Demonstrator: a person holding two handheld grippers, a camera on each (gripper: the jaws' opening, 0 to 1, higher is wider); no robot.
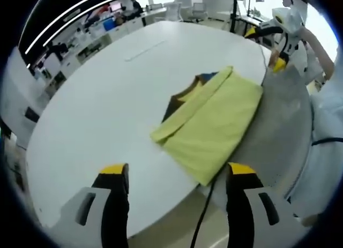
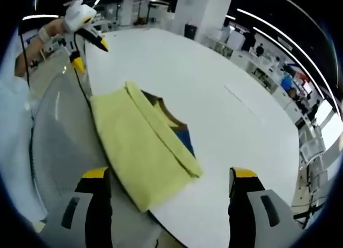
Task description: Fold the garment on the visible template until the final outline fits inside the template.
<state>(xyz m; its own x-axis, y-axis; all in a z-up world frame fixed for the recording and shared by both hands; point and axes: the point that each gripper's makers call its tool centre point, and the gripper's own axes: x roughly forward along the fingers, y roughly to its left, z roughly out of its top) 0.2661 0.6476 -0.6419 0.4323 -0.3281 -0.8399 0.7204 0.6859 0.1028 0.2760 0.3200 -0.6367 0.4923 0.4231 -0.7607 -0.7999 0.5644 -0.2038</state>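
Both the left gripper (image 1: 177,178) and right gripper (image 2: 169,182) are hovering wide open and empty, so I'm guessing the folded yellow garment (image 1: 214,125) is risking sliding off the bench (image 1: 107,98) edge past the dark template (image 1: 174,102) if it gets dragged.

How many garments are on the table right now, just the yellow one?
1: a folded yellow garment at the white table's edge, partly covering a dark template. Anything tucked under it can't be seen.

A yellow garment (image 1: 214,127) lies folded into a flat rectangle at the white tabletop's (image 1: 107,98) near edge, one strip doubled back along its side. A dark template (image 1: 185,95) with blue peeks from beneath.
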